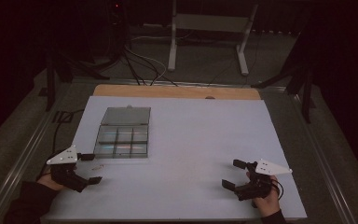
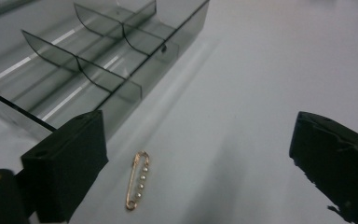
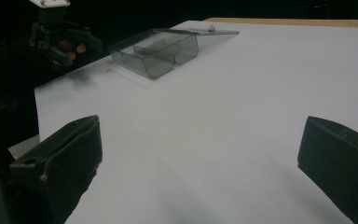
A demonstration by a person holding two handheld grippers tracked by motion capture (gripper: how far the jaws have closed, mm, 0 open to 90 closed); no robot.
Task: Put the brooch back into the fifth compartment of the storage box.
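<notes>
The pin (image 2: 138, 179) lies flat on the sheet (image 2: 261, 70) between the left gripper's (image 2: 191, 168) spread jaws, nearer the 9 o'clock jaw, untouched. The box (image 2: 93, 60) sits at 11 o'clock.

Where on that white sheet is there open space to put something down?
Most of the white sheet is bare: the whole stretch between the clear compartment box and the right gripper, and the far right half. It is tight only near the left gripper, where a small gold safety pin lies beside the box.
</notes>
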